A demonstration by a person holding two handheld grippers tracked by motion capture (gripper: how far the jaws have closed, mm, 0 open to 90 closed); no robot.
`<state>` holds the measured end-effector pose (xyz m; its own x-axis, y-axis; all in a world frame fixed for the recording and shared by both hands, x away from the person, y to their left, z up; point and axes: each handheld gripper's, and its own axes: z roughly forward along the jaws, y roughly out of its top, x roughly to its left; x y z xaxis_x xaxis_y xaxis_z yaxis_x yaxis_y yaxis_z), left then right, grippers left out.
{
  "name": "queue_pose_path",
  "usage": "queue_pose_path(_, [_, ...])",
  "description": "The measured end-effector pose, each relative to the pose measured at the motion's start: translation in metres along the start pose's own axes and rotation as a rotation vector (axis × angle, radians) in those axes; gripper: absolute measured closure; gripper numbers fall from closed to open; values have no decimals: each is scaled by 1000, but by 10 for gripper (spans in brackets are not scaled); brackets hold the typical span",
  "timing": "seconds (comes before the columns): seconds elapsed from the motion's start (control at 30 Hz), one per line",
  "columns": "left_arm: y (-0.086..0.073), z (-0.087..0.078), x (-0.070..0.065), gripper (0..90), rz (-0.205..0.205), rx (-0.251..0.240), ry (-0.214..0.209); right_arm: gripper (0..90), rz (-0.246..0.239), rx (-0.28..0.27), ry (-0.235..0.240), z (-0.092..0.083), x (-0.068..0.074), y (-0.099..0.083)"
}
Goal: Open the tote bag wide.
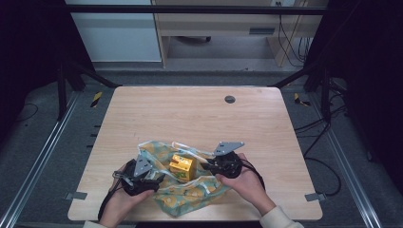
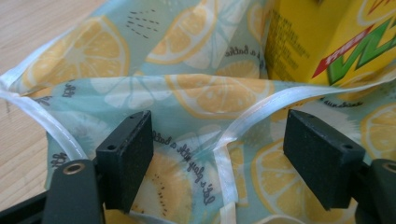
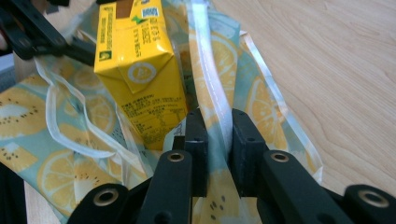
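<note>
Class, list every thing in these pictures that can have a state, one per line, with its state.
Lemon-print bag: lying on the table, mouth open.
Yellow drink carton: upright inside the bag, sealed.
Left hand-held gripper: open, jaws either side of the bag's hem.
Right hand-held gripper: shut on the bag's white-edged rim.

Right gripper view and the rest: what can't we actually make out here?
- Yellow carton: its top is cut off by the right gripper view's upper edge; its foot sits behind the lemon-print bag.
- Carton print: too small to read in the high view.
- Right gripper: bag edge lies between the pads; how firmly it is pinched cannot be told.
- Left gripper: body cut off by the bottom edge.
</note>
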<state>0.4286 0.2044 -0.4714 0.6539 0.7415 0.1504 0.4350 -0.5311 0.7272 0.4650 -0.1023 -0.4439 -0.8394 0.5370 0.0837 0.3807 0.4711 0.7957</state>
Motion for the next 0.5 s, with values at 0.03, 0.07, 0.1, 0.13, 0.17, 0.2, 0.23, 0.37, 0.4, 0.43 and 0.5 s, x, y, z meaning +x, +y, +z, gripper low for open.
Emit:
queue_pose_path(0.03, [0, 3, 0, 236, 6, 10, 6, 781, 7, -6, 3, -2, -1, 0])
queue_pose_path(0.07, [0, 5, 0, 236, 4, 12, 12, 781, 7, -6, 3, -2, -1, 0])
queue_pose_path(0.1, [0, 7, 1, 227, 6, 20, 14, 775, 10, -8, 3, -3, -2, 0])
queue_pose_path(0.13, [0, 9, 2, 222, 5, 21, 29, 770, 11, -12, 2, -4, -3, 0])
queue_pose_path(0.17, [1, 9, 4, 222, 13, 25, 41, 770, 11, -12, 2, -4, -3, 0])
queue_pose_path(0.2, [1, 12, 6, 224, -4, 15, 46, 770, 10, -15, 1, -4, -3, 0])
queue_pose_path(0.23, [1, 12, 7, 223, 1, 19, 47, 771, 15, -21, 1, -5, -3, 1])
queue_pose_path(0.37, [2, 12, 8, 247, 8, 1, 61, 822, 12, -37, -1, -7, -4, 2])
queue_pose_path(0.4, [3, 12, 8, 264, 3, -15, 62, 840, 11, -38, 0, -7, -4, 2])
queue_pose_path(0.43, [4, 12, 7, 292, 3, -26, 60, 856, 10, -41, 1, -7, -4, 3])
queue_pose_path(0.5, [5, 11, 6, 367, 25, -29, 51, 875, 9, -43, 5, -7, -4, 3])
